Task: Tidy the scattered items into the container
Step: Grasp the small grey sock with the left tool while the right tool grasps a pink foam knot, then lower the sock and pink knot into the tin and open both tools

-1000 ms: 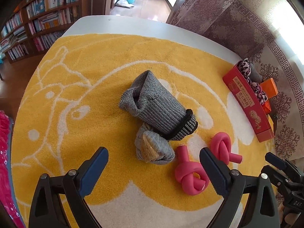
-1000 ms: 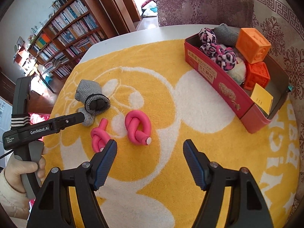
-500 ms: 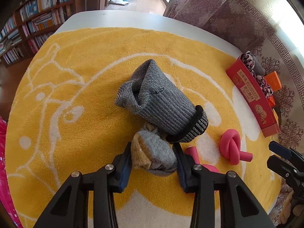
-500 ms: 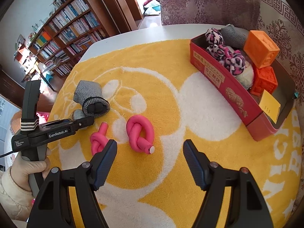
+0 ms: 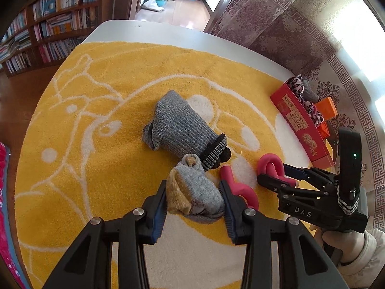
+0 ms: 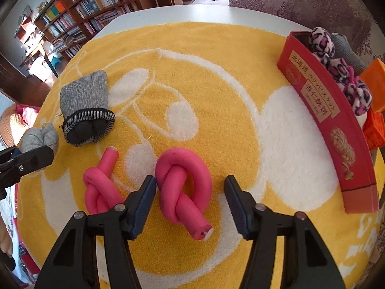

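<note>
My left gripper (image 5: 192, 187) is shut on a small grey sock bundle (image 5: 199, 192), held just above the yellow towel (image 5: 96, 144). A bigger rolled grey sock (image 5: 178, 125) (image 6: 84, 101) lies beyond it. My right gripper (image 6: 190, 183) points steeply down over a pink knotted foam tube (image 6: 182, 180) (image 5: 269, 163). Its jaws are closing, with the knot between them. One pad is at the knot's edge and the other stands off it. A second pink knot (image 6: 98, 187) (image 5: 238, 190) lies beside it on the left. The red box (image 6: 332, 120) (image 5: 298, 125) stands at the right.
The box holds leopard-print plush pieces (image 6: 346, 82), a grey sock (image 6: 346, 50) and orange cubes (image 6: 375, 82). The towel covers a white table (image 6: 204, 12) that ends near the box. Bookshelves (image 6: 84, 4) stand beyond the far edge. A gloved hand (image 5: 346, 243) grips the right tool.
My left gripper shut on the small sock bundle and raised it a little. My right gripper came down over the pink knot and its jaws narrowed.
</note>
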{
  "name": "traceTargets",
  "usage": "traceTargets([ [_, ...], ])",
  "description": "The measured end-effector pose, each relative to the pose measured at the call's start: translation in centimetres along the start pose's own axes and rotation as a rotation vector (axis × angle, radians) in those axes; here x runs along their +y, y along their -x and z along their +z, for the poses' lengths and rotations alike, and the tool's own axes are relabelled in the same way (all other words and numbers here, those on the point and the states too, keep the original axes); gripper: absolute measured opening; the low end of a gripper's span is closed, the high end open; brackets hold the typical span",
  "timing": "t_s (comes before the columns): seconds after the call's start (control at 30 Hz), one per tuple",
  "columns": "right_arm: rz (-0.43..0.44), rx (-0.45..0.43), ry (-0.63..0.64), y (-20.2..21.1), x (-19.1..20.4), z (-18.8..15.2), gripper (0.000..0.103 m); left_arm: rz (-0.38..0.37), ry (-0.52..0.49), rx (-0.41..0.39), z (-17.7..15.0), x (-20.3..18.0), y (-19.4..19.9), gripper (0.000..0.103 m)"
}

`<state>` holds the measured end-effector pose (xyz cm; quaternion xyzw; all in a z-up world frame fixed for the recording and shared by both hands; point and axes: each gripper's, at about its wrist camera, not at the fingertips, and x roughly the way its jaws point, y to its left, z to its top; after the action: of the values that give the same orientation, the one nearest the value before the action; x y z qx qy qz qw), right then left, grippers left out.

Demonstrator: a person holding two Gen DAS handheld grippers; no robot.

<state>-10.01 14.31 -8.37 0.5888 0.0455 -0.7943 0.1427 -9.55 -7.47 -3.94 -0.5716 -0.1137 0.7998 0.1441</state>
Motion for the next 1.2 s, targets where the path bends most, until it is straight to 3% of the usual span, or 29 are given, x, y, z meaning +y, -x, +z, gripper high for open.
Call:
traceTargets([
  [0.03, -0.028, -0.004, 0.023, 0.0, 0.3, -0.1, 0.050, -0.002, 0.001, 0.003, -0.1, -0.1, -0.1, 0.042],
  [0.07, -0.039, -0.006, 0.040, 0.0, 0.4, -0.2, 0.049, -0.004, 0.003, 0.005, -0.1, -0.2, -0.1, 0.042],
  [0.2, 0.007, -0.019, 0.017, 1.0, -0.4, -0.7, 0.048, -0.012, -0.001, 0.002, 0.0, -1.3, -0.2, 0.042],
  [0.37, 0.037, -0.103, -0.046, 4.8, -2.7, -1.6, 0.048, -0.034, -0.025, -0.012, 0.9, -3.6, -0.1, 0.042],
  [0.6, 0.006, -0.236, -0.201, 10.7, -10.0, -1.8, 0.048, -0.059, -0.101, -0.016, 2.3, -8.8, -0.7, 0.042],
  [0.8, -0.017, -0.297, -0.344, 13.3, -17.1, -2.7, 0.048, -0.088, -0.161, -0.013, 3.5, -14.2, -1.8, 0.042],
  [1.0, -0.063, -0.345, -0.424, 14.5, -22.4, -2.8, 0.048, -0.099, -0.227, -0.009, 4.8, -19.3, -3.1, 0.042],
  [1.2, -0.087, -0.365, -0.420, 14.0, -25.0, -1.4, 0.048, -0.108, -0.270, -0.031, 7.0, -23.7, -4.0, 0.042],
])
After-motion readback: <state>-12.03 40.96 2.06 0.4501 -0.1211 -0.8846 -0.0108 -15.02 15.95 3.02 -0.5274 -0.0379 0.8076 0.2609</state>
